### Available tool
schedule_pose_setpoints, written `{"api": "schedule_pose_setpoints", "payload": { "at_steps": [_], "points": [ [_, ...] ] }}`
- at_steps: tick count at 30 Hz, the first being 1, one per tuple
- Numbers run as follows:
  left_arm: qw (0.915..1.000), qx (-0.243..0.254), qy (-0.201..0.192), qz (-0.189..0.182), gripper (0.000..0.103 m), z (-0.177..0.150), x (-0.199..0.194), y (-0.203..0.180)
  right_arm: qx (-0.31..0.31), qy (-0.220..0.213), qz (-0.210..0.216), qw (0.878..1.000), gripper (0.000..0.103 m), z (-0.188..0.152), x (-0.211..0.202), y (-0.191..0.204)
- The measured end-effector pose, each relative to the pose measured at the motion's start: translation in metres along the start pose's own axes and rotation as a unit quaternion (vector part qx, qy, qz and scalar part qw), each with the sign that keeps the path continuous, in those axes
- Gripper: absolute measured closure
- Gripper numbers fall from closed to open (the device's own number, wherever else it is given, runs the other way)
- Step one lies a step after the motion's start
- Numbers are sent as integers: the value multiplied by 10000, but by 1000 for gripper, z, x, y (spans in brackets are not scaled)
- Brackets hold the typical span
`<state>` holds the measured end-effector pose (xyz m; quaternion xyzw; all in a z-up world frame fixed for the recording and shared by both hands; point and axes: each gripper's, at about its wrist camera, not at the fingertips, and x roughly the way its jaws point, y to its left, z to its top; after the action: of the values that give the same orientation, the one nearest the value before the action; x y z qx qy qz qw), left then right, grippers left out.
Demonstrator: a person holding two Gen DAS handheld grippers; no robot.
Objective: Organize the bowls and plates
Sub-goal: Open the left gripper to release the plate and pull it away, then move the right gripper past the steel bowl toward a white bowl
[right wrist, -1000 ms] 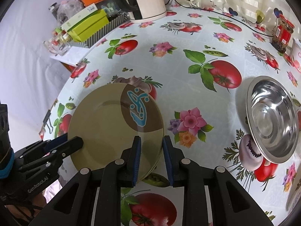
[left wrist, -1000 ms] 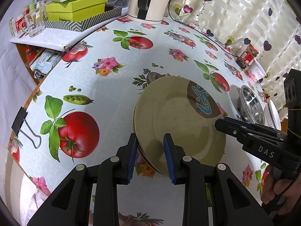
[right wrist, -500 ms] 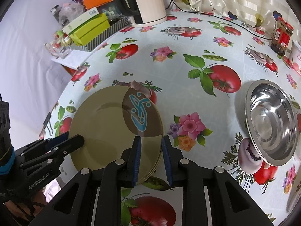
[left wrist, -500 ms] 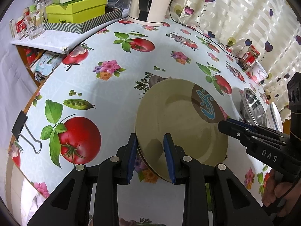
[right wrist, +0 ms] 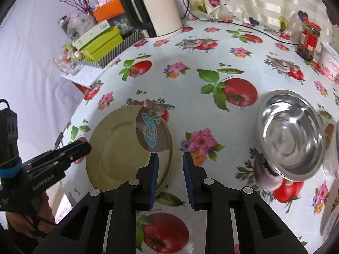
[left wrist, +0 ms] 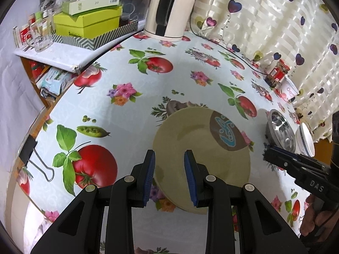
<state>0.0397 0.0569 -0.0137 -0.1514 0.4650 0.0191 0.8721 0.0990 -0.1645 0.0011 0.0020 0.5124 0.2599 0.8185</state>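
Both sets of fingers (left wrist: 149, 175) gape wide, empty; go grab the steel bowl (right wrist: 291, 134) right of the plates (right wrist: 127, 154).

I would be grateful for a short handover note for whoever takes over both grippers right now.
Left gripper: open, empty, at the near rim of the plate stack.
Right gripper: open, empty, at the stack's opposite edge.
Done: olive plates lie stacked on the tablecloth.
Left: steel bowl sits alone to the right; a white bowl lies just beyond it. Neither is stacked yet.
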Motion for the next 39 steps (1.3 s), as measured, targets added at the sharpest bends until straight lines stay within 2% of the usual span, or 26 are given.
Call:
{"api": "schedule_pose_setpoints", "payload": {
  "at_steps": [5, 9, 11, 17, 26, 39],
  "points": [
    [9998, 149, -47, -89, 74, 0, -5, -13, 126, -186, 22, 9997, 73, -11, -24, -14],
    [9994, 305, -75, -169, 74, 1, -9, -27, 242, -336, -7, 9991, 73, -19, -41, -27],
    [9990, 386, -89, -206, 74, 1, -11, -35, 264, -408, -31, 9988, 65, -23, -49, -32],
    [9973, 634, -124, -347, 74, 3, -15, -58, 392, -548, -37, 9977, 61, -36, -66, -48],
    [9943, 909, -81, -545, 74, 8, -11, -87, 876, -600, -199, 9941, 61, -51, -78, -78],
    [9897, 1187, 71, -795, 74, 15, 7, -124, 1340, -686, -476, 9875, 61, -50, -80, -111]
  ]
}}
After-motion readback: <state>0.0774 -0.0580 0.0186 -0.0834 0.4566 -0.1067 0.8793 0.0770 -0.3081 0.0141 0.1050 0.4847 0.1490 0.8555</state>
